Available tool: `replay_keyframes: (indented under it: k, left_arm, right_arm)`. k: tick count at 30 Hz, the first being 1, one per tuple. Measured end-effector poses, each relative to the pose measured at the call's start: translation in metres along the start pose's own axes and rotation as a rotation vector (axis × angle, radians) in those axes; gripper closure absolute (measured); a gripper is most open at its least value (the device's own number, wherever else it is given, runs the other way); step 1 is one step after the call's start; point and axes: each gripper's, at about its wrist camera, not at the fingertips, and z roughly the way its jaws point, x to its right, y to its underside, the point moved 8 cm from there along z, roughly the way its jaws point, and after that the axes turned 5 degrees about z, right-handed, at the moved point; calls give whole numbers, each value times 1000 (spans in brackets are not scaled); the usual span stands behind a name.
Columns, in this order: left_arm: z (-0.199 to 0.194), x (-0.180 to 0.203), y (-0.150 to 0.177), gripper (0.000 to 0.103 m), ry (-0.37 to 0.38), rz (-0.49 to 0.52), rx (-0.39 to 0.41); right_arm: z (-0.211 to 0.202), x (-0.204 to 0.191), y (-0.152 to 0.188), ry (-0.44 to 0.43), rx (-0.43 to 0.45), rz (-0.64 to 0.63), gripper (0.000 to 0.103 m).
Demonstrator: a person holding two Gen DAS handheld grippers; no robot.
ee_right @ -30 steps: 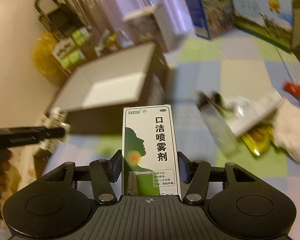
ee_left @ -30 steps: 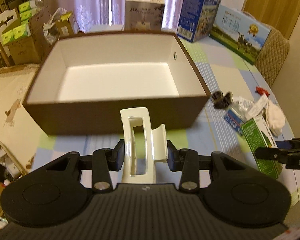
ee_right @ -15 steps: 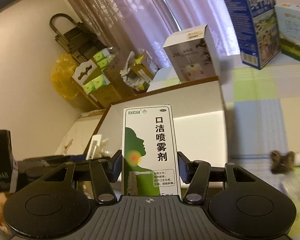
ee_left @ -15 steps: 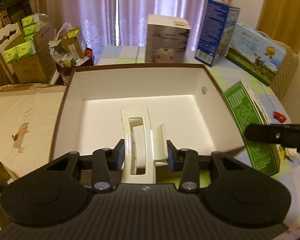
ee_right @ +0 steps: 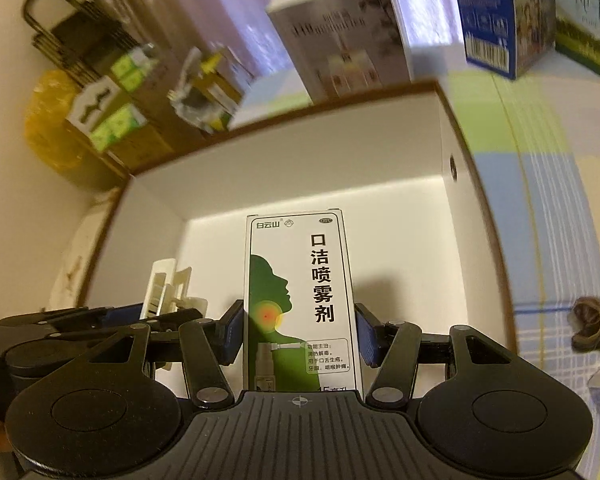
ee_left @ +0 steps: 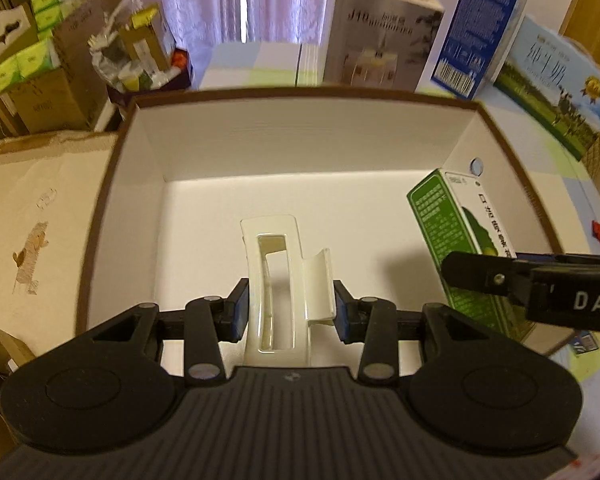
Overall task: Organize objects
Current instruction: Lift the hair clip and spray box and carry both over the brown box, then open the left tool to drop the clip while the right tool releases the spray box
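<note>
Hovering over the open brown box [ee_left: 104, 216], left claw [ee_left: 288, 308] pinching a cream hair clip [ee_left: 278, 280]; right claw [ee_right: 298, 336] pinching an upright green-white spray carton [ee_right: 300, 300] near the box's right wall.

Clip [ee_left: 278, 288] over box [ee_left: 112, 216] interior; spray carton [ee_left: 452, 236] right of it, apparently inside too.

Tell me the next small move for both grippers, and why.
Probably lower both a little and open. The left gripper holds the cream hair clip and the right gripper the spray box, both already over the open box's white floor.
</note>
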Motion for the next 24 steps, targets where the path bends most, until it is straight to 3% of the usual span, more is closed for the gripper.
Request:
replay_keyframes:
  k: [8,19,20,22,24]
  left_arm:
    - [32,-7,7,67,23,0,-76]
    - [40,-6,11,67,44,17,-88]
    - [38,-5,10,65,44,25,-81]
    - [36,-6,6,50,36,30,-69]
    - [31,-6,4,45,33,37,-55]
  right_arm:
    - [26,14,2,-22,-77,130,50]
    - [4,16,1,3,-59,57,42]
    - [1,14,3,6,-54,45,40]
    - [-5,11,5,9,-41,21,39]
    - [-12,10,9,10,-27,-10,37]
